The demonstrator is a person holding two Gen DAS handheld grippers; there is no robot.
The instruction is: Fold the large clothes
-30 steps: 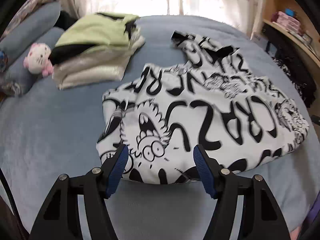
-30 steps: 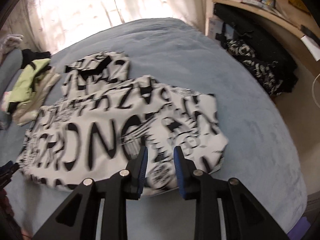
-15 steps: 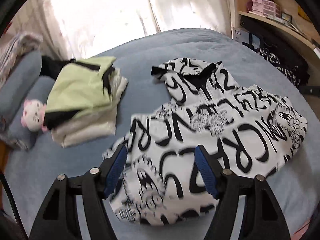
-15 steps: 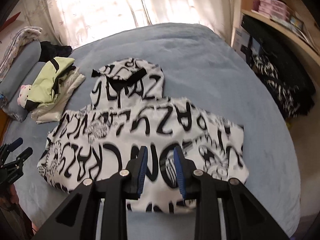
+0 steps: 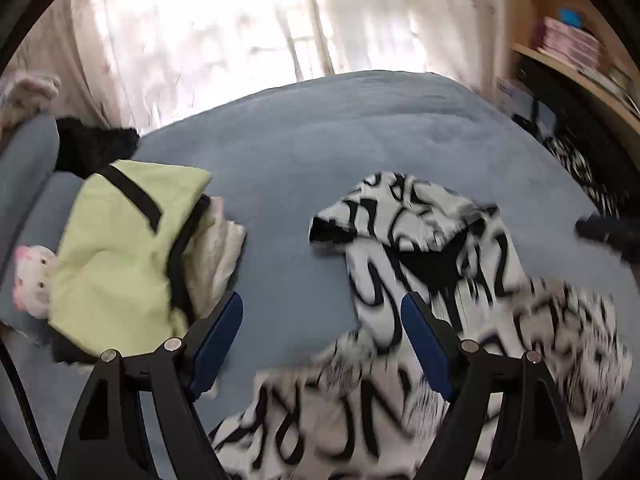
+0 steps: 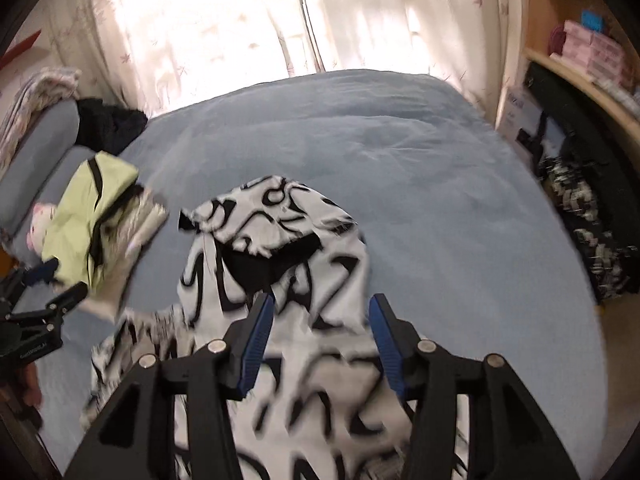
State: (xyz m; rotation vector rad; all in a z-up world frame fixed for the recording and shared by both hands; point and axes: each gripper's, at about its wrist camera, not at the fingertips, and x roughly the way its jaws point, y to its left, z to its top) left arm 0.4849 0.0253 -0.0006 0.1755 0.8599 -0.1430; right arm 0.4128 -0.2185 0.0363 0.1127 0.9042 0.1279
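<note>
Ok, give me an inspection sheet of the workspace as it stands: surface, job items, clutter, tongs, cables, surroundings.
Surface: blue bed cover, far half bare.
Job's things: black-and-white printed hoodie lies folded on the bed, hood spread flat toward the window.
Clutter: stack of folded clothes, green one on top; pink-and-white plush toy beside it; black garment behind.
Tongs: left tongs open, nothing between the pads; right tongs open above the hoodie, jaws just opened, gripping nothing.
Cables: thin black cord at the left view's edge.
Surroundings: curtains lit from behind; wooden shelf with pink boxes; dark clothes beside the bed.
</note>
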